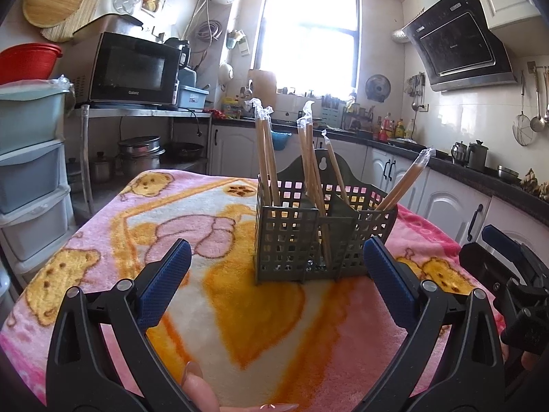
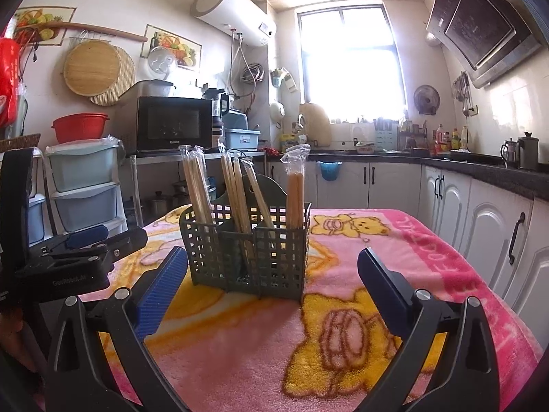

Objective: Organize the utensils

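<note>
i am holding both grippers low over the table, each pointing at the utensil holder (image 1: pixel 322 237) standing upright on the fleece blanket (image 1: pixel 240 309). the holder is a dark grey-green plastic caddy with square-grid lattice walls, split into compartments, with a curved back plate bearing a keyhole slot. the blanket is fluffy pink, yellow and white, printed with cartoon bears.

wrapped chopsticks (image 1: pixel 266 158) are standing in the holder: slim pale wooden sticks in clear crinkly plastic sleeves twisted at the tops. they are leaning in separate bunches, one in the left compartment, several in the middle, and one bundle (image 1: pixel 405 182) tilting out to the right.

my left gripper (image 1: pixel 276 267) is spreading its fingers wide, the ribbed blue pads (image 1: pixel 164 281) on black frames sitting either side of the holder's base without touching it, and pinching nothing. my right gripper (image 2: pixel 267 281) is likewise spread apart and empty, its pads flanking the holder from the other angle.

the left view is showing my fingertips (image 1: pixel 202 391) with long glossy nails at the bottom edge, and the right gripper's black body at far right. the right view is showing the left gripper's body at far left, and the rightmost bundle standing nearly upright.
</note>
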### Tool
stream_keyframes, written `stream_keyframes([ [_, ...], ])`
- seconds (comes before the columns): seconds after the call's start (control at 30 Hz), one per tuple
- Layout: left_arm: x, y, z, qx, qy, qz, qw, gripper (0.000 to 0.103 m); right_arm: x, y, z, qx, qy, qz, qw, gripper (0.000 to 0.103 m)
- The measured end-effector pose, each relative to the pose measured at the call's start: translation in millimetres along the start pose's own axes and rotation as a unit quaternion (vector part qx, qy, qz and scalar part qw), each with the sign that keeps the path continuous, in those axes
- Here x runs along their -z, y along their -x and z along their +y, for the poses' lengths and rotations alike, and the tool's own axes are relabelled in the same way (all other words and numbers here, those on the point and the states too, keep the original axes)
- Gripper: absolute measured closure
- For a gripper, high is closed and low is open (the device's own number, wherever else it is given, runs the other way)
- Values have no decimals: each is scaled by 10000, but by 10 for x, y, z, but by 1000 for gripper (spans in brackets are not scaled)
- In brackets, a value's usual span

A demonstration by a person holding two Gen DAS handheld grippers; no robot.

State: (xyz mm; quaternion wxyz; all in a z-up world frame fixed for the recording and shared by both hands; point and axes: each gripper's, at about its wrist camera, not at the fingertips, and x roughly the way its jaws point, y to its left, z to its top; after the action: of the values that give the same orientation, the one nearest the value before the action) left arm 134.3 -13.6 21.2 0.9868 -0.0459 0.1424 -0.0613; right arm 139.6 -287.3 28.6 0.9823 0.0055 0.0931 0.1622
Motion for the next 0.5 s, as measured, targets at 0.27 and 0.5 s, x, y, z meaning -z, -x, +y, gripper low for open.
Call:
stream_keyframes([
  [0.27,14,-15,-7,29,-41,27,10000,10,16,-11,-5,3,3,42,10000,6],
  [0.5,16,-17,-7,30,-33,25,10000,10,24,-33,-9,13,-39,74,10000,6],
])
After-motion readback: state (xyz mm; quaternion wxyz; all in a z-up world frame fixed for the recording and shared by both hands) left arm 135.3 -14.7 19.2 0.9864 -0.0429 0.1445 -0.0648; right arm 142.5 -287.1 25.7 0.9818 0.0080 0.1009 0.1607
